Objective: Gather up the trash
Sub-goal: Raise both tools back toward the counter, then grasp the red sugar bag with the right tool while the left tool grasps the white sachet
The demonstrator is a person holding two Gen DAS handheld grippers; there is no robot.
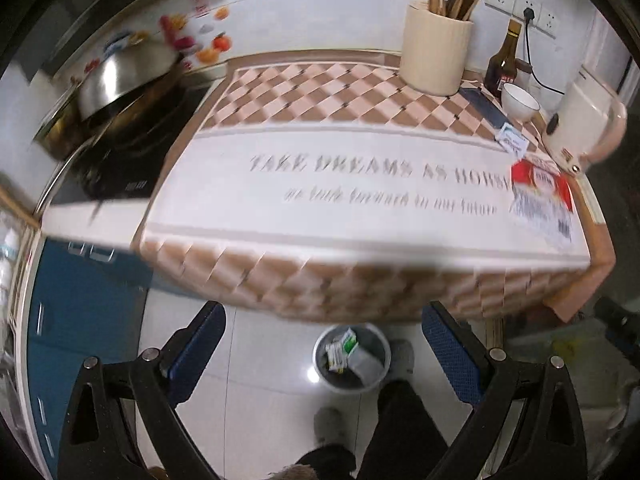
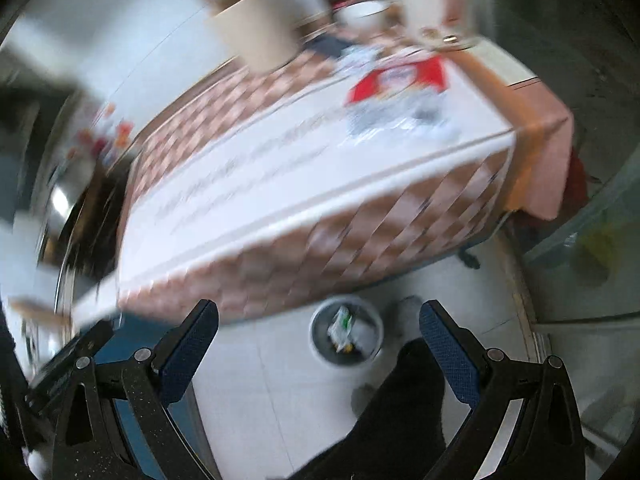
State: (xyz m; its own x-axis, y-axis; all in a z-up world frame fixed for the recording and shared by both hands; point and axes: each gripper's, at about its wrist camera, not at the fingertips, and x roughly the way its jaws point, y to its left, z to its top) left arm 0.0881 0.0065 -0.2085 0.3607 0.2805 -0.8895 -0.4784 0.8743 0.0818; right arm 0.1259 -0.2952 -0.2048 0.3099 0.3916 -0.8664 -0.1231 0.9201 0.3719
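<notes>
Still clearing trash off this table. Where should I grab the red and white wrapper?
Probably the red and white wrapper is best taken by its front end near the table edge, coming from the front. It lies flat, so one jaw would need to slide under.

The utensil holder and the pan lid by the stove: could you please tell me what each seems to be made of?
The utensil holder looks like matte cream ceramic or plastic; its smooth, dull wall leaves that open. The pan lid looks like polished metal, probably stainless steel, judging by its bright mirror-like reflections.
</notes>
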